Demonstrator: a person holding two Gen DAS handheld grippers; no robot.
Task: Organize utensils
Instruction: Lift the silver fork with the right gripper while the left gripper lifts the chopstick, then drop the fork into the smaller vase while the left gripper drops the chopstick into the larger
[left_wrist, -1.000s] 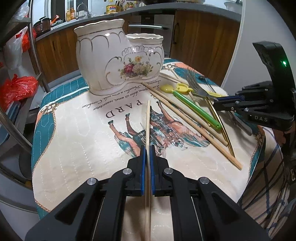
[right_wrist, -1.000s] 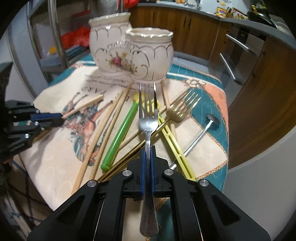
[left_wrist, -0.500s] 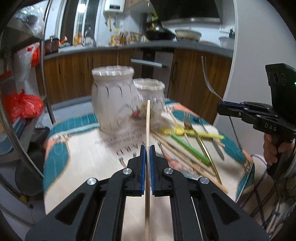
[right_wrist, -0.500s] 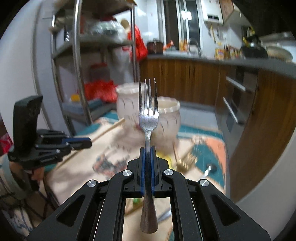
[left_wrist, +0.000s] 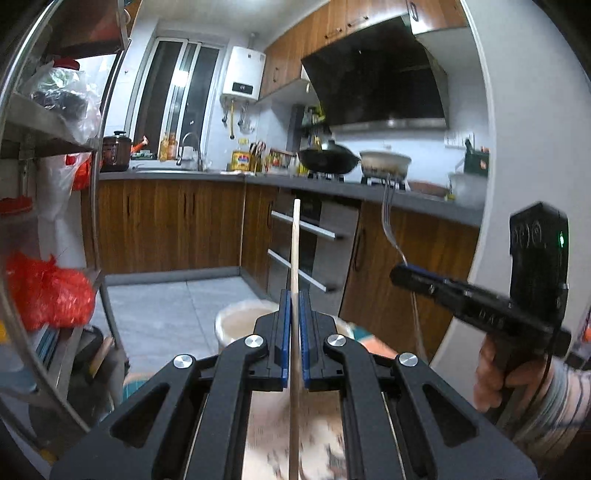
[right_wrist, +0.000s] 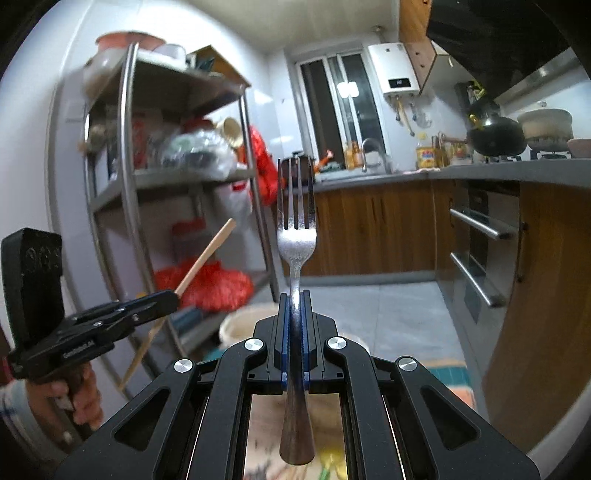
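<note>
Between the blue pads of the left hand-held gripper (left_wrist: 292, 339), clamped tight, a wooden chopstick (left_wrist: 294, 243) points up and forward. Beside it, the right hand-held gripper (right_wrist: 294, 341) pinches a steel fork (right_wrist: 296, 225) by its handle, tines up. Both are held above the cream ceramic holder (left_wrist: 236, 323), whose rim shows just beyond the fingers. Risk: each utensil is held narrowly at one spot, so it may pivot or miss the opening on lowering.
</note>
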